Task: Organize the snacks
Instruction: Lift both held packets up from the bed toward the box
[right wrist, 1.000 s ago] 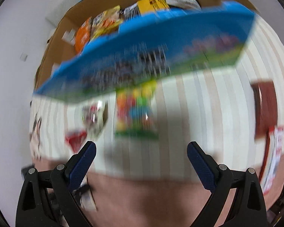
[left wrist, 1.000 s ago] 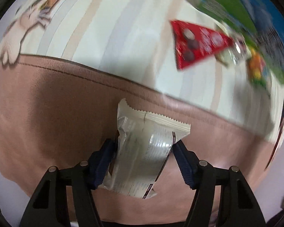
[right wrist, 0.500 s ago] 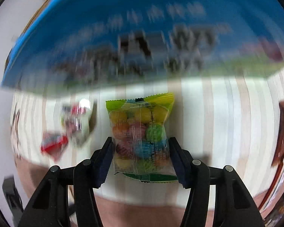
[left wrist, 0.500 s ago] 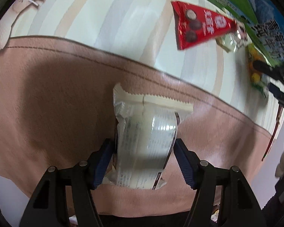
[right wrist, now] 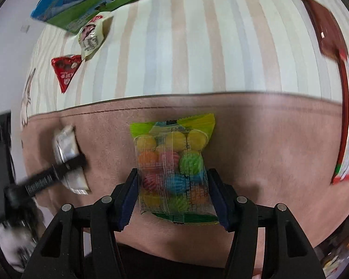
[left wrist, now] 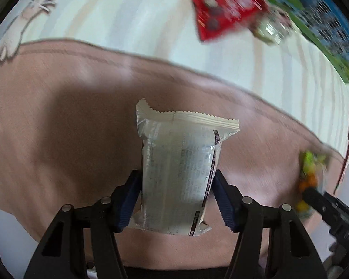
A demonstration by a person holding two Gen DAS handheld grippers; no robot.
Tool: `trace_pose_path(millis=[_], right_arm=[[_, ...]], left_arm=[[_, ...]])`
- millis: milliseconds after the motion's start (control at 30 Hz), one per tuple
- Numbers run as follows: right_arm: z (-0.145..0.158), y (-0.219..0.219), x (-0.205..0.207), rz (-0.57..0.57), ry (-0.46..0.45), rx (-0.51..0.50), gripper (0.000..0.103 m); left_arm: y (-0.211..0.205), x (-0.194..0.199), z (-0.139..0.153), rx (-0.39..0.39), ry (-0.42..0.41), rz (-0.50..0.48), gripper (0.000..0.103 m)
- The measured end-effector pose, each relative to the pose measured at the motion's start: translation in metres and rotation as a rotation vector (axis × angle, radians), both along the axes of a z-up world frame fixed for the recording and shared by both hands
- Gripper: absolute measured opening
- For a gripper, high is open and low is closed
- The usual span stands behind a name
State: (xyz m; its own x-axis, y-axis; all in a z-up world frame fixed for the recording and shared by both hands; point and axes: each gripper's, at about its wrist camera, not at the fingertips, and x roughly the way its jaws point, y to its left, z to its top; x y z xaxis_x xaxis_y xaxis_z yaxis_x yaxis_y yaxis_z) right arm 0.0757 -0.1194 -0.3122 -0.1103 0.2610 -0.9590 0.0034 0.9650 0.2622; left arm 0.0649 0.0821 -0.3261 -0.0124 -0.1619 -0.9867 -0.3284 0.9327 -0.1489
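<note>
Left gripper (left wrist: 176, 197) closing, pads pressed on silver snack packet (left wrist: 178, 169), above pink cloth border (left wrist: 58, 121). Right gripper (right wrist: 172, 197) easing open, clamped on bag of coloured candy balls (right wrist: 172, 162), same border.

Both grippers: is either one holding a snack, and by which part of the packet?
Left gripper, jaws closing, clamps the silver-white packet across its lower side edges. Right gripper, jaws easing open slightly, clamps the clear candy-ball bag across its lower sides.
</note>
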Motion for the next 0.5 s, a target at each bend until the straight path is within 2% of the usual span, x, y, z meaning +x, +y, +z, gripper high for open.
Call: trace_pose_path(millis=[67,200,367,500], right_arm=[[-0.005,-0.005,0.000,-0.028,0.011,0.019,0.066],[-0.012,-0.008,0.000,-0.050,0.016,0.020,0.072],[-0.023,0.010,-0.002,-0.033,0.007,-0.018,0.073],[-0.028,0.019,-0.003,-0.021,0.009,-0.036,0.073]], left_arm=[[-0.019,-0.006,-0.002,-0.001,0.008,-0.046,0.059],[-0.047,-0.009,-0.010,0.049,0.020,-0.107,0.060],[-0.069,0.005,-0.025,0.059,0.032,-0.110,0.060],[-0.067,0.012,-0.024,0.063,0.030,-0.106,0.060]])
